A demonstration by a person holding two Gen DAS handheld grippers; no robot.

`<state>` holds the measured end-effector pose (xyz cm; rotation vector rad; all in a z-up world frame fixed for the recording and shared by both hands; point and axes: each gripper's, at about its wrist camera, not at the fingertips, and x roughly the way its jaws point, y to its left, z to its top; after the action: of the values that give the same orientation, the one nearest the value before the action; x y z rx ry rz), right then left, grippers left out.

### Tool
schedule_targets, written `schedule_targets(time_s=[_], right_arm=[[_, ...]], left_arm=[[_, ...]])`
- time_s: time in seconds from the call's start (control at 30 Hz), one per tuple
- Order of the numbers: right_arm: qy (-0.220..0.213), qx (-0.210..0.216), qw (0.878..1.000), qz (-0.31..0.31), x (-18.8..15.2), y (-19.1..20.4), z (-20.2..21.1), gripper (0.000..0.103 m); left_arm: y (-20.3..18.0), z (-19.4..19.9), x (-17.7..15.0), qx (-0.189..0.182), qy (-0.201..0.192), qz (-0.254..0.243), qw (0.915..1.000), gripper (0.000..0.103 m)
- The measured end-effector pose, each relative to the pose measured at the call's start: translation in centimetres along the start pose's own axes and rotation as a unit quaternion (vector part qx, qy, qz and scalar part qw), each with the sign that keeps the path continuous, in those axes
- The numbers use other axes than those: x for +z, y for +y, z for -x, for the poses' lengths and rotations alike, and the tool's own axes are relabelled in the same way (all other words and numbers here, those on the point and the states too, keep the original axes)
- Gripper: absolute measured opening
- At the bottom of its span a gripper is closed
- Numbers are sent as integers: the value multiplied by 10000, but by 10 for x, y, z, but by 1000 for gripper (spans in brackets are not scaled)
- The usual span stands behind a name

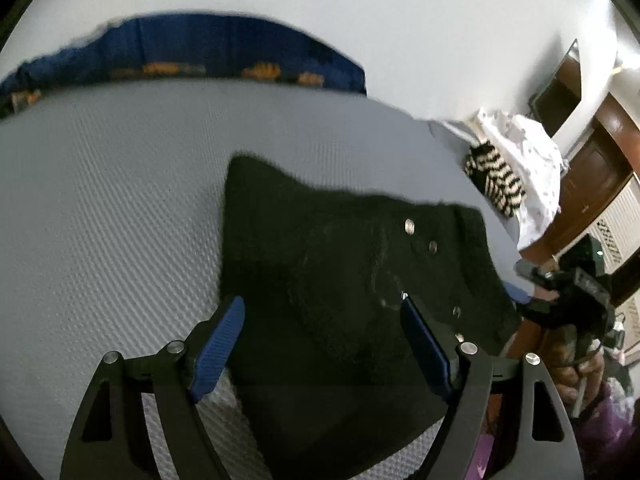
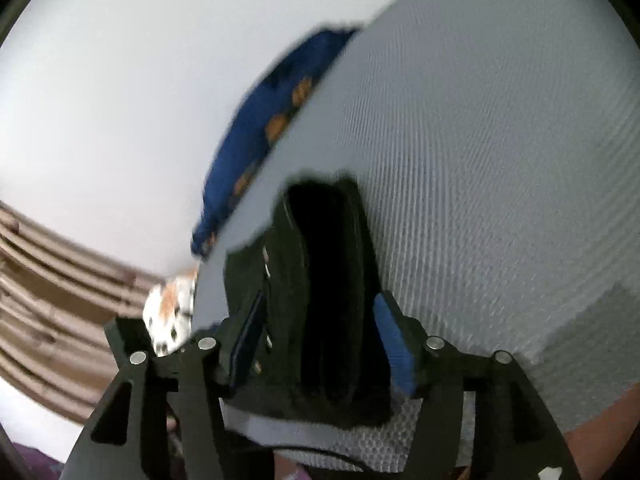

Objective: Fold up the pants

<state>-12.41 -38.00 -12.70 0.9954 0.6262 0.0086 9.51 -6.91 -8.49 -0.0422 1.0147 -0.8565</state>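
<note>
I work on a bed [image 1: 100,208] covered by a pale grey textured sheet, set against a plain white wall [image 1: 360,20]. One blue cushion with orange prints [image 1: 224,52] lies along the bed's far edge, and one heap of laundry, striped black-and-white and white [image 1: 516,168], sits at its right end beside dark wooden furniture. No writing can be read. One pair of black pants [image 1: 340,280] lies folded on the sheet. My left hand-held gripper [image 1: 320,340] stands wide apart over them, gripping nothing. My right hand-held gripper [image 2: 316,340] straddles the folded edge of the pants, its blue pads apart.
</note>
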Motion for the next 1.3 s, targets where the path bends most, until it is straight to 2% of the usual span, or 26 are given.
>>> schedule_targets(time_s=[0.07,0.17,0.23,0.27,0.37,0.4,0.43,0.6,0.67,0.77,0.97,1.07,1.13,1.3], right_arm=[[-160,111,9997,143,6,11,7,57],[-235,60,9977,636,12,34,-1,58],[-26,-136,9951,984,11,52,-27,58],[38,-244,9937,1092,11,53,-35,58],[331,-787,9851,1492,3,52,-62,58],[551,-1044,9814,1514,1,47,-73,58],[637,-1122,9802,1501,0,45,-77,58],[258,-748,9884,1299,7,47,-47,58],[154,-725,9893,1253,9,48,-36,62],[61,-870,9888,1215,7,45,-27,69],[190,-1175,9876,1021,0,30,-29,75],[233,-1172,9885,922,-5,27,-33,76],[250,-1164,9888,903,-5,24,-33,82],[254,-1179,9885,908,-6,23,-39,82]], left_arm=[[-1,0,8,94,-53,-111,9999,81],[-2,-10,18,224,-7,-186,9996,81],[-3,-17,23,371,35,-266,9990,81],[-3,-23,26,575,87,-337,9977,81],[-2,-33,29,824,148,-422,9956,81],[-2,-34,29,902,148,-431,9949,81],[-2,-35,29,976,146,-446,9941,81],[-4,-31,25,1593,40,-707,9847,81],[-6,-29,24,1804,18,-843,9800,81],[-9,-27,22,2025,-29,-970,9745,88],[-18,-23,18,2146,-66,-1183,9695,91],[-21,-25,19,2232,-47,-1270,9664,91],[-22,-25,18,2255,-31,-1279,9658,91],[-20,-28,19,2305,32,-1246,9651,91]])
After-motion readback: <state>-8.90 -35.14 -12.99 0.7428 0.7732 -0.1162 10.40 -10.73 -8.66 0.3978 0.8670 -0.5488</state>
